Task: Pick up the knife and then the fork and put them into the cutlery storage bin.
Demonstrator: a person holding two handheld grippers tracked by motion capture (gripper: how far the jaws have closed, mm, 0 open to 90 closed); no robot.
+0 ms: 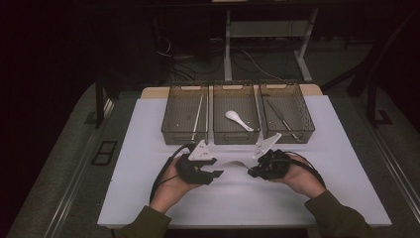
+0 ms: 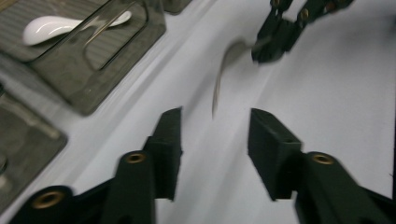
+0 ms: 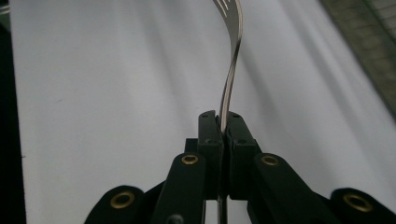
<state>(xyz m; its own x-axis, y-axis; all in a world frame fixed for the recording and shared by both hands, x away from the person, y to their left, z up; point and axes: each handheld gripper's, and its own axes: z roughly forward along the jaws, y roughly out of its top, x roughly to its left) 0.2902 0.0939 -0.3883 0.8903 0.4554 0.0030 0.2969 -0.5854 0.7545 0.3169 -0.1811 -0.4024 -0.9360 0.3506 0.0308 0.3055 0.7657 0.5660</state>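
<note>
White table, three bins behind fork, white spoon inside middle bin

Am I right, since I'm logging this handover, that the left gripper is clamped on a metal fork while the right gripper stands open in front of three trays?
Not quite: the sides are swapped. The right gripper is clamped on the metal fork, as the right gripper view shows. The left gripper stands open, its jaws apart and the fork beyond them. The three trays are there.
</note>
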